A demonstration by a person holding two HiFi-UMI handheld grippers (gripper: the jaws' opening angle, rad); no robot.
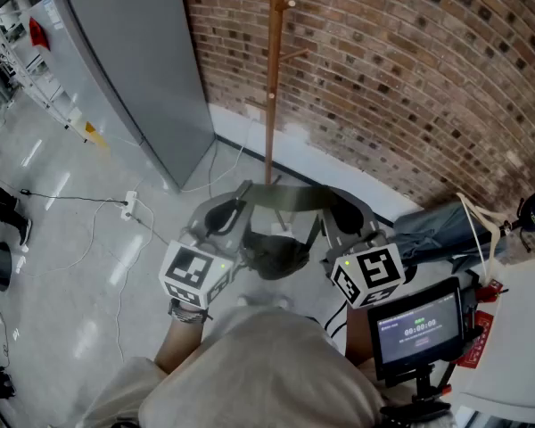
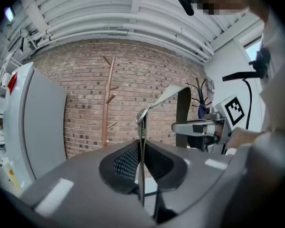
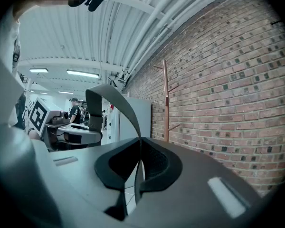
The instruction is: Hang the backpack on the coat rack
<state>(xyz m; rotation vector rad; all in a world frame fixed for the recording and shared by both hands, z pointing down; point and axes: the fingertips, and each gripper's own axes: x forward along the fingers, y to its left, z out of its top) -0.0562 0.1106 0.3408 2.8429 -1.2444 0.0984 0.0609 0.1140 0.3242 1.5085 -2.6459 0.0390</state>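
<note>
Between the left gripper (image 1: 234, 210) and right gripper (image 1: 341, 214), each clamped on its strap (image 1: 290, 196), the backpack (image 1: 272, 255) hangs lifted; ahead of both, the coat rack (image 1: 275, 69) stands bare, hanging not yet done.

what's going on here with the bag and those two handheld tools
A person holds a backpack up by its strap. The left claw and right claw are each shut on the strap, with the backpack hanging between them. The coat rack stands ahead by the brick wall; the backpack is not on it yet.
</note>
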